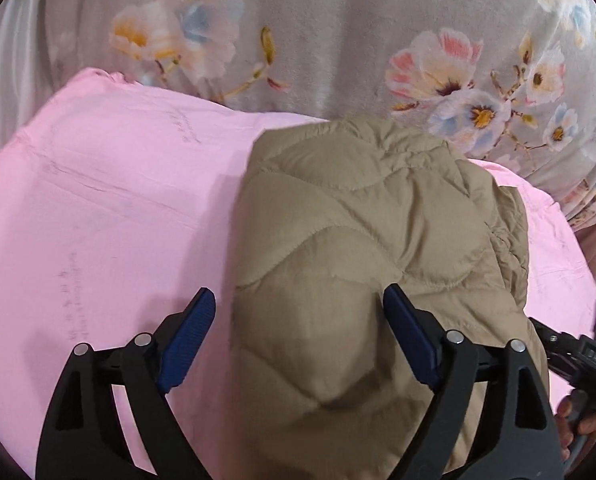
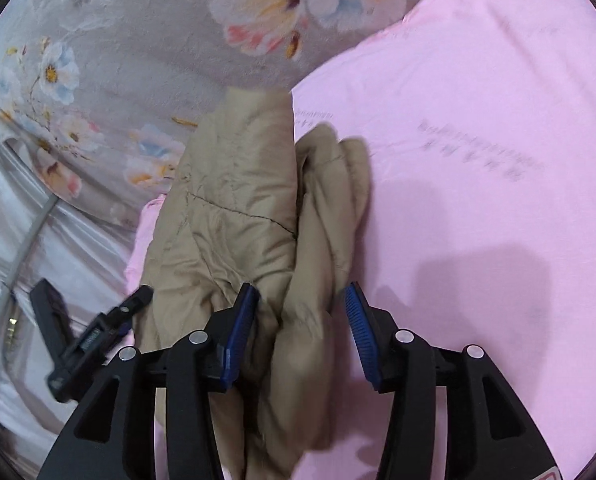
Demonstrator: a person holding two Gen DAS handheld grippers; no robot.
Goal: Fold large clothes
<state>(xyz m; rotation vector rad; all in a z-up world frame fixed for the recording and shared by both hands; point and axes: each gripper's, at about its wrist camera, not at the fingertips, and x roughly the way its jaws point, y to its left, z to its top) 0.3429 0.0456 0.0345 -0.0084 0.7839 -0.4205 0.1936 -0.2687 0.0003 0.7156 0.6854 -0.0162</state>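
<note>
- The tan quilted jacket [image 1: 377, 248], bundled lengthwise, is seen lying on the pink sheet [image 1: 98, 220], its long axis running straight away from both grippers.
- The left gripper [image 1: 298, 340] is spread wide; the bundle lies between its fingers, ungripped.
- The right gripper [image 2: 301, 336] is likewise wide open, with the jacket's near end between the fingers.

Soft even light, fisheye-warped, blurred edges.

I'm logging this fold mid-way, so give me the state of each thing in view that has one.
left gripper: open, fingers straddling the jacket
right gripper: open, jacket fabric between its fingers
tan quilted jacket: bunched and folded over, lying on the pink sheet
pink sheet: spread flat, lightly creased
floral blanket: spread underneath
</note>
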